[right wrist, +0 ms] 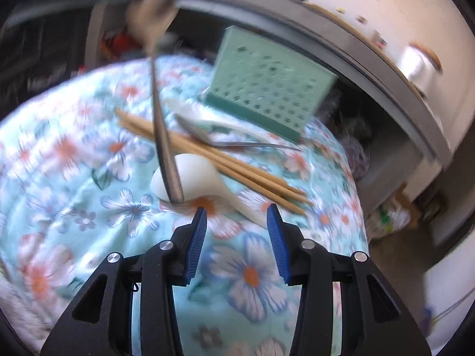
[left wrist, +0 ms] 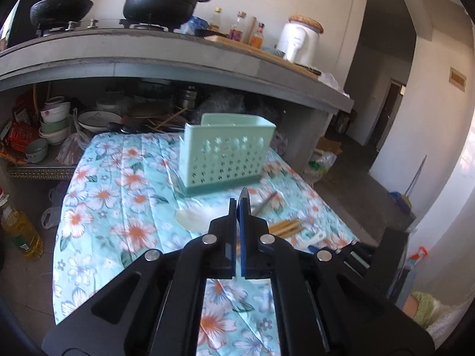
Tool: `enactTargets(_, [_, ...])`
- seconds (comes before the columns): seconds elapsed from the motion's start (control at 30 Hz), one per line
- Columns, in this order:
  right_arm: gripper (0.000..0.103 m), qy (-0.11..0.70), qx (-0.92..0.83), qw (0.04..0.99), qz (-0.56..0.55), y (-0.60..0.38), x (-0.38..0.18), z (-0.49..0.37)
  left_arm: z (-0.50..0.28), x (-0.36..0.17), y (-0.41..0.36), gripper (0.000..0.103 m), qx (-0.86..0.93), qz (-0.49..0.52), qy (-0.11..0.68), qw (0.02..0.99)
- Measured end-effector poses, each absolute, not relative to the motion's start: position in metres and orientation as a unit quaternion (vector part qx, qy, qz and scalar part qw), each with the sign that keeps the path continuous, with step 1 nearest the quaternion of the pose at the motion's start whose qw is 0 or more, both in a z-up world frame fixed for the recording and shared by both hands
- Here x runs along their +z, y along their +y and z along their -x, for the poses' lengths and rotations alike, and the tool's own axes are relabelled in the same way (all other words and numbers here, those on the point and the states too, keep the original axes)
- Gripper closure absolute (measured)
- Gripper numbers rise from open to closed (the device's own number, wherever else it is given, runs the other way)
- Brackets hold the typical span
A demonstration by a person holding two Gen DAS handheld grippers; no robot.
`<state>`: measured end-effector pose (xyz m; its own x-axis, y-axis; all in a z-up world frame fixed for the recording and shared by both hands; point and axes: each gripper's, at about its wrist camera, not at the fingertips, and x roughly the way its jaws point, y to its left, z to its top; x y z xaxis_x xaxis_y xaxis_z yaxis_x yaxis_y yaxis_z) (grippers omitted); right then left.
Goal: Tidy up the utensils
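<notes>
i see my right gripper (right wrist: 236,213) spread wide just short of the white spoon (right wrist: 190,175), light, stiff, slippery, best pinched at its thin handle, while my left gripper (left wrist: 237,207) is clenched, the holder (left wrist: 227,155) beyond its tips.

Left wrist cam sits high behind its claw (left wrist: 237,207), facing the utensil caddy (left wrist: 227,155) and kitchen counter (left wrist: 178,56), right wrist cam is low and close over the tabletop (right wrist: 74,154), tilted, blurred; both share caddy (right wrist: 267,89), chopsticks (right wrist: 213,154), floral cloth.
</notes>
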<state>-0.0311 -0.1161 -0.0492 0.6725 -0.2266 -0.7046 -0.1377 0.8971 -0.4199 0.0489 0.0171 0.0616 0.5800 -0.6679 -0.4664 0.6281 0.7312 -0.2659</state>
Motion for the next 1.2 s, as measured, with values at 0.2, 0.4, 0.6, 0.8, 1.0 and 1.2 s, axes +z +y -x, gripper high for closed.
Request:
enactTargets(0.2, [0.062,0.390,-0.018,0.866,0.314,-0.085,-0.066,0.014,-0.063,0.074,0.038,0.103,-0.330,0.051,0.256,0.907])
enactTargets(0.4, [0.062,0.369,-0.019,0.847,0.382,-0.063,-0.074,0.004,-0.078,0.076,0.053,0.103,-0.303,0.062,0.255,0.916])
enactTargets(0.6, [0.080,0.356,-0.037,0.847,0.393,-0.063,-0.073,0.004,-0.082,0.076,0.058,0.103,-0.289,0.063,0.254,0.921])
enactTargets(0.8, [0.090,0.344,-0.053,0.856,0.382,-0.070,-0.063,0.016,-0.083,0.078,0.060,0.103,-0.282,0.061,0.250,0.924])
enactTargets(1.0, [0.094,0.333,-0.070,0.880,0.332,-0.088,-0.035,0.029,-0.081,0.084,0.060,0.103,-0.280,0.065,0.242,0.927])
enactTargets(1.2, [0.096,0.316,-0.069,0.925,0.201,-0.133,0.016,0.033,-0.086,0.101,0.062,0.103,-0.292,0.084,0.224,0.926])
